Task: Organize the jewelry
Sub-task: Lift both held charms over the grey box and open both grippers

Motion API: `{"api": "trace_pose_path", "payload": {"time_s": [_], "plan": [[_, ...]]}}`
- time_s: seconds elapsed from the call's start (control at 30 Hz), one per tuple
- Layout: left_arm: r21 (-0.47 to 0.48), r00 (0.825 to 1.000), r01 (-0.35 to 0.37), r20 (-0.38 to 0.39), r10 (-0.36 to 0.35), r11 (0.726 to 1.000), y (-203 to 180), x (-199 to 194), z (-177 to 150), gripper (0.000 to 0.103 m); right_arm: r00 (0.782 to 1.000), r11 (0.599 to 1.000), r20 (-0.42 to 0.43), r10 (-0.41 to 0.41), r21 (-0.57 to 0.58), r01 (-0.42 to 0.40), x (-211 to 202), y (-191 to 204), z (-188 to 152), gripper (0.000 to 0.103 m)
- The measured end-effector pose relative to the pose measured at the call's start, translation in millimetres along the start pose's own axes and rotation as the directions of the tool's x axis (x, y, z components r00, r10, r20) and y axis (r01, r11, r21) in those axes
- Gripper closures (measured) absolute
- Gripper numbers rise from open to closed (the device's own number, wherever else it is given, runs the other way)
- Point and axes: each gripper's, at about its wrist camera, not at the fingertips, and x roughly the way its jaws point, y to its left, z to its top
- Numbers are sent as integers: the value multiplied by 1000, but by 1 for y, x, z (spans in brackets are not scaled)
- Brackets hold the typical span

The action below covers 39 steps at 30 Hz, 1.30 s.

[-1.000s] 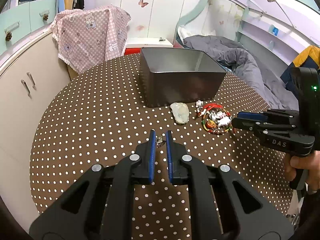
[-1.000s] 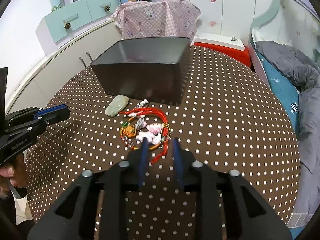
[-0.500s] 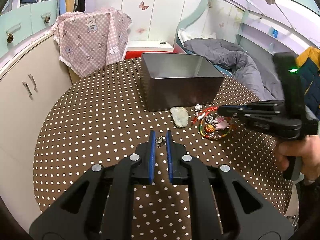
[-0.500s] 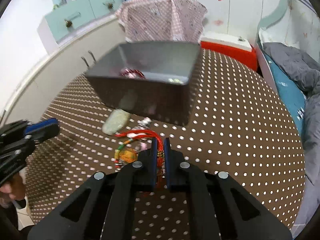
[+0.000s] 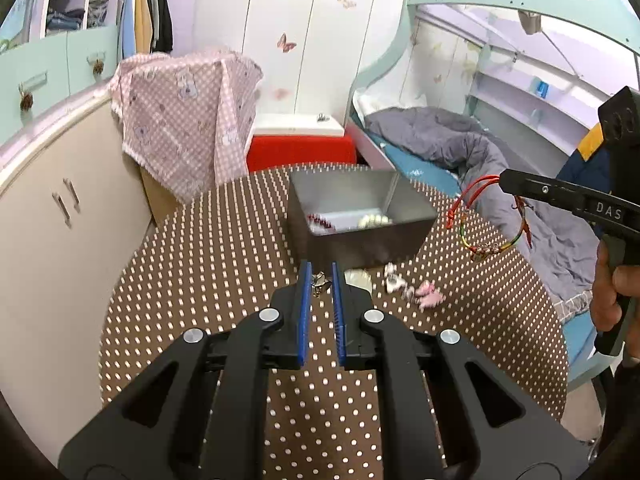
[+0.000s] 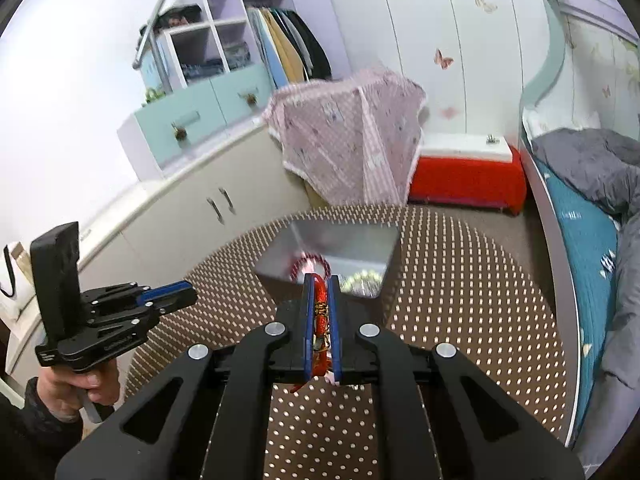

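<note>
The right gripper [image 6: 321, 292] is raised above the table with its blue-padded jaws clamped on a red braided cord bracelet [image 5: 486, 216] — in the left wrist view the loop dangles free below the tips, its multicoloured strand and small charms hanging in the air to the right of the open grey metal box [image 5: 360, 216]. The bare hand [image 5: 614, 292] grips the handle from below, the tool pointing level toward the box. The left gripper [image 5: 319, 280] sits low over the round brown table with white polka dots [image 5: 208, 280], its jaws narrowly apart around a small silver trinket [image 5: 320, 281] without clearly pinching it. Small white and pink charms [image 5: 412, 290] lie on the cloth just in front of the box, which holds red beads and pale pearls.
</note>
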Motion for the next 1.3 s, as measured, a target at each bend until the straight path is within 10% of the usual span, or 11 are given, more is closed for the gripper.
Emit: {"api": "trace_pose_path", "payload": {"time_s": [0.6,1.0,1.03,1.07,1.13,1.17,1.3], "plan": [[37,986,70,152,-75,997,-8,-19,85,93,991,997,134,9,-74,1,-12,16,76,98],[16,990,101,97,-102,995,-16,26,122,91,997,999,46,-54,8,54,55,-6,94,94],[1,992,97,76,-96,995,-15,33,122,78,998,998,30,-57,35,56,60,-12,92,93],[-19,995,82,64,-81,996,-12,37,122,35,997,996,25,-70,61,68,62,-17,89,83],[-76,992,53,116,-44,996,-2,32,119,7,994,990,39,-102,97,98,60,-21,86,39],[-95,990,52,135,-39,994,2,29,118,7,990,987,71,-124,114,116,55,-24,83,12],[-114,990,-6,138,22,993,12,22,114,7,979,974,91,-184,152,169,41,-32,80,8]]}}
